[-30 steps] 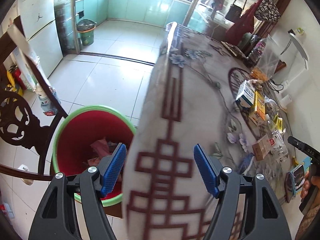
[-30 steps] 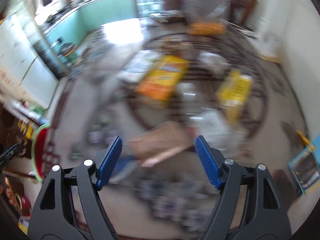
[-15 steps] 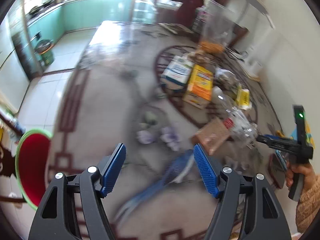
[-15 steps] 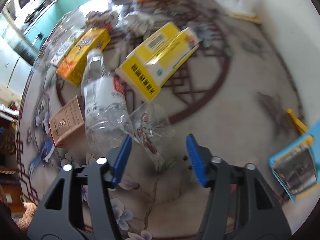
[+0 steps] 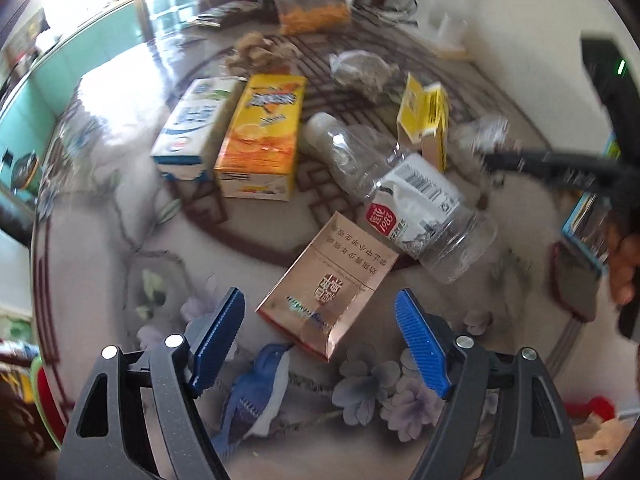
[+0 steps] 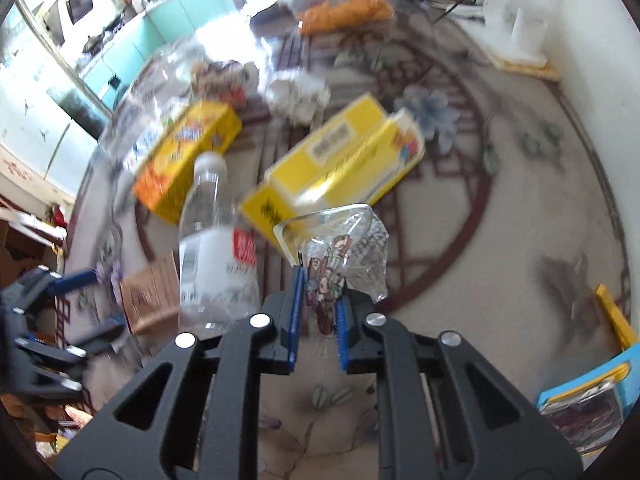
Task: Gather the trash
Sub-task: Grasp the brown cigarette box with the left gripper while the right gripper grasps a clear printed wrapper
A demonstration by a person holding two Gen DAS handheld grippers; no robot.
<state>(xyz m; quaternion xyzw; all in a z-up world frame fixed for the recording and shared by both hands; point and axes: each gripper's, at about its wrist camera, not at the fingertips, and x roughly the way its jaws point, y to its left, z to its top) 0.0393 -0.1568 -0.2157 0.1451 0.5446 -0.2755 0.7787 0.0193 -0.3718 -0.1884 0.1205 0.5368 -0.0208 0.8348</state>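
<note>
My left gripper [image 5: 320,338] is open and empty, its jaws on either side of the near end of a copper cigarette box [image 5: 330,286] lying flat on the table. My right gripper [image 6: 318,316] is shut on a crumpled clear plastic wrapper [image 6: 348,256] with printed figures, held just above the table. An empty clear water bottle [image 5: 400,192] lies beside the cigarette box; it also shows in the right wrist view [image 6: 216,252]. An open yellow box [image 6: 340,168], an orange juice carton [image 5: 264,140] and a white-blue carton [image 5: 196,128] lie further back.
The table [image 5: 100,240] has a floral patterned cover. A clear bag of orange snacks [image 5: 316,16] and crumpled paper [image 5: 364,70] sit at the far side. A blue packet [image 6: 584,416] lies at the right. The red bin's green rim [image 5: 38,392] shows at the lower left.
My left gripper swung from the red bin over the table to the cigarette box. My right gripper came down over the plastic wrapper and shut on it.
</note>
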